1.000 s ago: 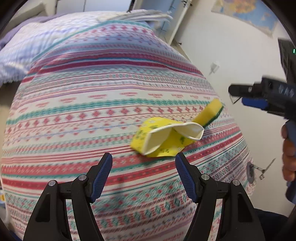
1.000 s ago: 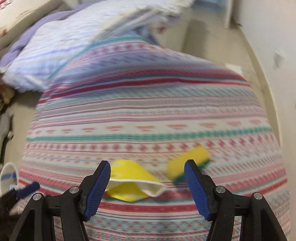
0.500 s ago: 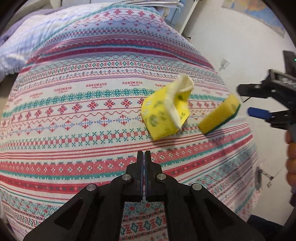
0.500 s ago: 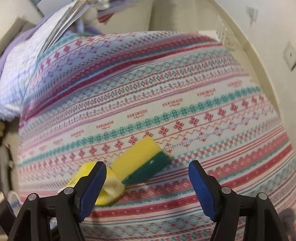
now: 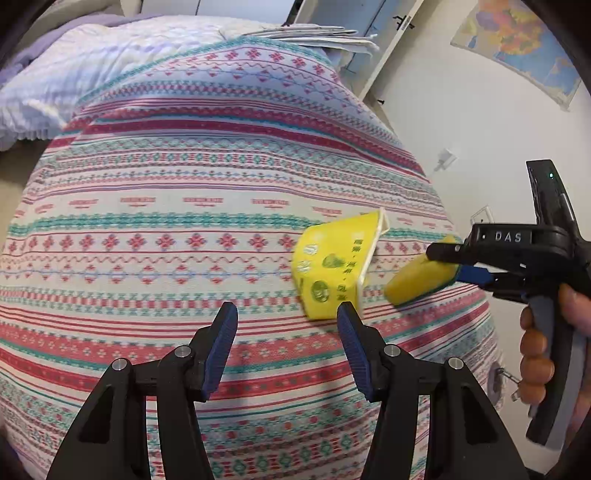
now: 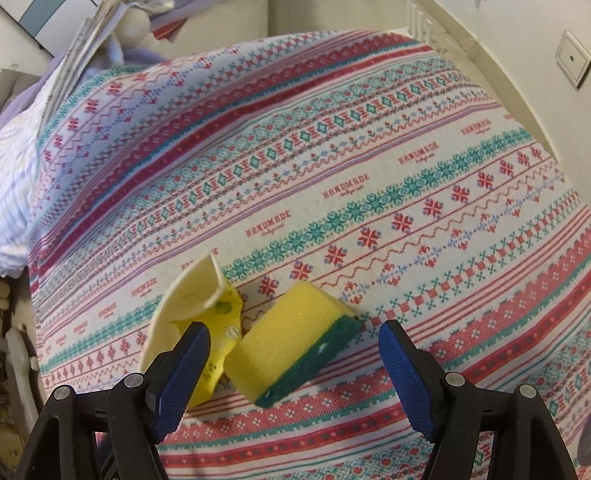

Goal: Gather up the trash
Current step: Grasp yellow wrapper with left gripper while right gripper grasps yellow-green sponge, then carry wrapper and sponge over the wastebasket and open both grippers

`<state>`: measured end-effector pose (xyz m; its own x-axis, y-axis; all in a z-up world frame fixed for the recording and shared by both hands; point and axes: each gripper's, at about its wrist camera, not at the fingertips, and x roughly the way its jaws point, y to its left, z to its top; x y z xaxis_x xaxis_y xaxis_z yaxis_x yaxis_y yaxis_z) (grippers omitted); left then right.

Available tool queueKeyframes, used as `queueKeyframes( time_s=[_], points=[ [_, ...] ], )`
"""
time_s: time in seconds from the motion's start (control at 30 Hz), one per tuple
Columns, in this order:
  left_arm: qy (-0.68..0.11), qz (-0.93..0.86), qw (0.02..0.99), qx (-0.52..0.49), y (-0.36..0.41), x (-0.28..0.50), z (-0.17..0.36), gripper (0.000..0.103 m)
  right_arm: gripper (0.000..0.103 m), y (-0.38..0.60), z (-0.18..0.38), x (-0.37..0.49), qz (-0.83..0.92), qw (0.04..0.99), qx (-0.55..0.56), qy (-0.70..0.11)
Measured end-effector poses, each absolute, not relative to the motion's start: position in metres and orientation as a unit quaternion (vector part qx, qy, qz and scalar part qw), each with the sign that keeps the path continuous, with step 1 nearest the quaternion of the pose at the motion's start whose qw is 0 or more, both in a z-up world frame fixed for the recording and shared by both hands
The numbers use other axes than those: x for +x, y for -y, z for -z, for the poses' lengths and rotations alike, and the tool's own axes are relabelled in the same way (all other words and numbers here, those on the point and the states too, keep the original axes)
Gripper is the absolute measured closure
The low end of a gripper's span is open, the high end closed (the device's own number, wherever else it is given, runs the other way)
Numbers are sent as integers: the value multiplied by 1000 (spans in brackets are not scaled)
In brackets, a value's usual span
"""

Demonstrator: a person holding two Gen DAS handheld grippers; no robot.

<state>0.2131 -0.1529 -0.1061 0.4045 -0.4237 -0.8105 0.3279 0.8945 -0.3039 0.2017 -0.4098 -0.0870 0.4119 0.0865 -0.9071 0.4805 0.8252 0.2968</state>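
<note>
A crushed yellow paper cup [image 5: 332,273] lies on its side on the patterned bedspread [image 5: 166,206]. Just right of it is a yellow sponge [image 5: 417,282] with a green scouring side. My left gripper [image 5: 286,328] hovers near the cup; its jaws are opening with nothing between them, and the cup sits just beyond the right fingertip. In the right wrist view the sponge [image 6: 280,332] lies between the wide-apart fingers of my right gripper [image 6: 293,338], and the pads do not press on it. The cup [image 6: 188,295] is partly hidden behind the left finger. In the left wrist view, my right gripper [image 5: 448,264] straddles the sponge.
A lilac and white quilt [image 5: 55,92] is bunched at the bed's far left. Stacked papers [image 5: 317,35] lie at the far end. A white wall [image 5: 480,110] with a map [image 5: 524,48] runs along the right edge. A person's hand [image 5: 535,347] holds the right gripper's handle.
My left gripper snapped shut half a second ago and has reopened. The cup has tipped over and turned. My right gripper came down and rolled, and now straddles the sponge.
</note>
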Motion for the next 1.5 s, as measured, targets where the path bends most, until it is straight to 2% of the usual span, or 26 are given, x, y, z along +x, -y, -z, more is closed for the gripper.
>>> queueKeyframes(
  time_s=[0.03,0.1,0.17,0.23,0.33,0.37,0.4,0.43,0.47,0.83,1.17,1.37,1.5],
  points=[
    [-496,226,837,-44,160,213,107,43,26,410,90,203,123,794,270,-530],
    [-492,229,839,-27,175,211,110,41,51,409,95,205,116,789,269,-540],
    [-484,229,845,-4,190,210,113,41,65,410,96,203,118,785,268,-547],
    [-477,229,848,15,204,208,116,41,68,411,89,199,112,786,275,-543],
    [-469,222,854,35,222,211,120,42,68,407,71,193,100,801,263,-529],
    [-470,217,855,39,226,213,122,45,68,405,64,190,93,806,259,-523],
    [-470,214,855,38,229,216,125,54,68,402,58,188,85,811,256,-518],
    [-474,216,853,36,230,218,128,79,68,400,54,186,79,815,254,-515],
    [-479,213,851,37,230,221,131,91,68,398,50,184,76,818,250,-512],
    [-518,173,838,-14,173,226,124,100,68,388,31,181,41,833,257,-488],
    [-512,108,852,-27,86,219,98,100,75,329,2,174,-47,858,229,-458],
    [-508,77,856,-47,27,205,79,100,75,283,-24,164,-87,878,204,-423],
    [-495,52,865,-63,-29,191,67,100,75,271,-18,168,-93,877,213,-421]
  ],
)
